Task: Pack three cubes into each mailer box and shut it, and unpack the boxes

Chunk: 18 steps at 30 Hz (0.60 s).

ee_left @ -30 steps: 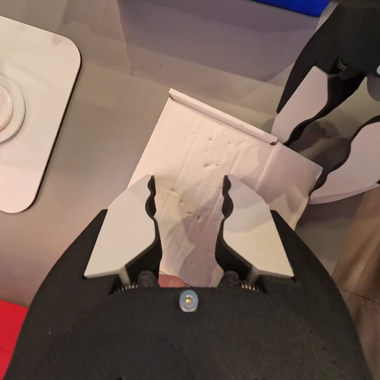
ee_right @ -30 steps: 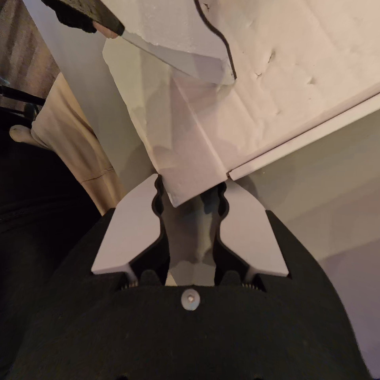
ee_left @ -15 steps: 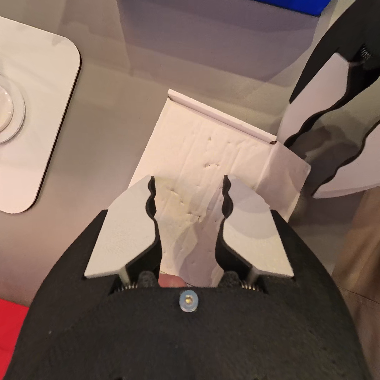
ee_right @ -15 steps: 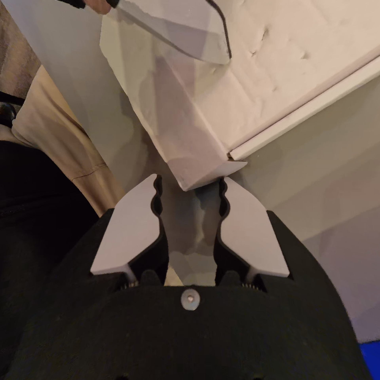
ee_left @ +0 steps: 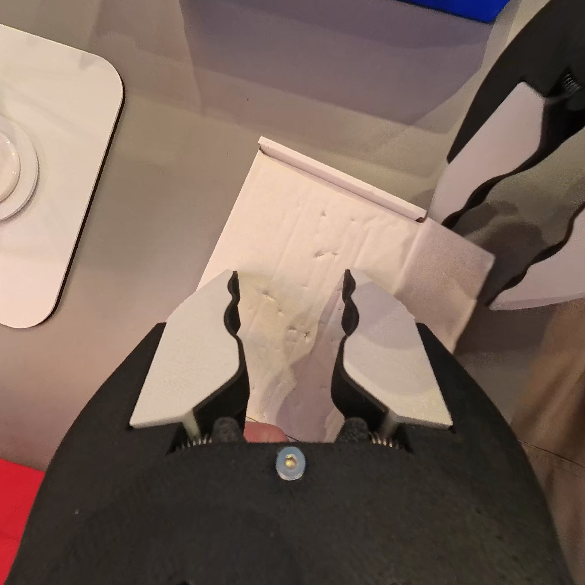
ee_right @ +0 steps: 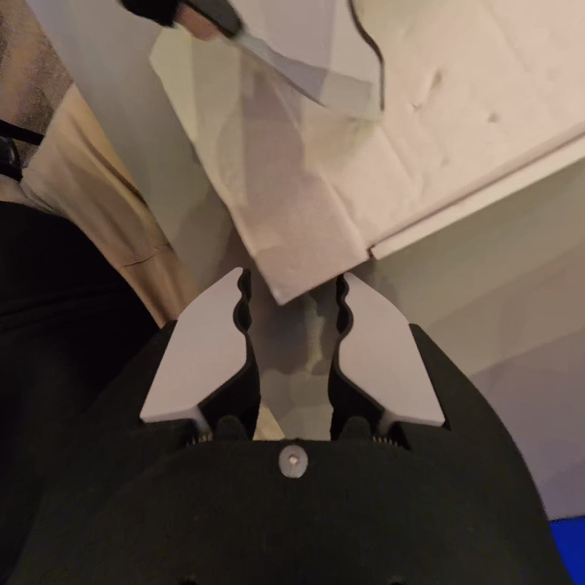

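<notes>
- White cardboard fills the middle of both views: it is a mailer box (ee_left: 319, 228), lying flat on a grey table (ee_left: 152, 240).
- The lid of the box is down, and its top is full of little dents and creases.
- A side flap (ee_left: 449, 272) sticks out from the box on the right, toward the other tool.
- The left gripper (ee_left: 291, 275) is over the near part of the box. Its two white fingers (ee_left: 193, 357) are spread apart, with the box top showing in the gap between them. Nothing is pinched in them.
- I cannot tell if these fingers touch the box or hang just above it.
- The right gripper (ee_right: 292, 275) points at the corner of the side flap (ee_right: 294, 253). Its fingers are spread apart too.
- The tip of that corner sits just inside the gap between the right fingertips, and the fingers are not squeezing it.
- In the left wrist view, the right gripper (ee_left: 519, 240) shows at the right edge, just beside the flap.
- In the right wrist view, one finger of the left gripper (ee_right: 304, 53) shows at the top, over the box (ee_right: 459, 142). It looks blurry.
- A white board with round corners (ee_left: 47, 177) lies well to the left of the box, with a clear round thing (ee_left: 9, 177) on it.
- A bit of something red (ee_left: 15, 503) shows at the bottom left, and a bit of something blue (ee_left: 468, 9) at the top right.
- No cubes can be seen.
</notes>
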{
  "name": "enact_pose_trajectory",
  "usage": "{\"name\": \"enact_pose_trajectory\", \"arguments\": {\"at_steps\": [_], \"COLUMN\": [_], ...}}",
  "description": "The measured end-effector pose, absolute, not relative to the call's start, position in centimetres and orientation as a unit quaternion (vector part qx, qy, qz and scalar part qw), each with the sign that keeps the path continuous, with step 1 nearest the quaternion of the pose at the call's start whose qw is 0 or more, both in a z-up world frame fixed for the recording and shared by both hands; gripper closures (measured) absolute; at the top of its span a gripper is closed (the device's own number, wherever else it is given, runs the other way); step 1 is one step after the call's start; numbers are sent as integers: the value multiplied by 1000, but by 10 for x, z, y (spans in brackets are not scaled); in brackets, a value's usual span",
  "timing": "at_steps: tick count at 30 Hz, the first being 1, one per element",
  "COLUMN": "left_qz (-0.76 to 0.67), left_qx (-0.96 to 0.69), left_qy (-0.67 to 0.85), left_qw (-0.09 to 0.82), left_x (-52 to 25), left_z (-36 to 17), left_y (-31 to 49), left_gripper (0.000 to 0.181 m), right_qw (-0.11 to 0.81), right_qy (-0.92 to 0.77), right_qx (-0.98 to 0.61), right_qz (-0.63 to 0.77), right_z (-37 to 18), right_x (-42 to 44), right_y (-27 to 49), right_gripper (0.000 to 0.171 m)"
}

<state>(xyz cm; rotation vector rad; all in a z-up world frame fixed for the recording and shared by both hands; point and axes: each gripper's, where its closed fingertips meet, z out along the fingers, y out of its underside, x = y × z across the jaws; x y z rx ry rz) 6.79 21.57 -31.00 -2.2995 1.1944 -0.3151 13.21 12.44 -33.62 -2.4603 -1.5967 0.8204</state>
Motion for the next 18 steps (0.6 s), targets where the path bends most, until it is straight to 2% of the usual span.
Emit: {"name": "enact_pose_trajectory", "arguments": {"at_steps": [1,18], "left_qz": [-117,-116], "left_qx": [-850,-851], "left_qy": [441,442], "left_qw": [263,259], "left_x": [68,67], "left_z": [-310,-310], "left_y": [216,216], "left_gripper": [118,118], "right_qw": [46,75], "right_qy": [-520,-532], "right_qx": [-807,-811], "right_qz": [275,231], "right_z": [-337,-350], "right_x": [132,136], "right_y": [124,142], "right_gripper": [119,125]}}
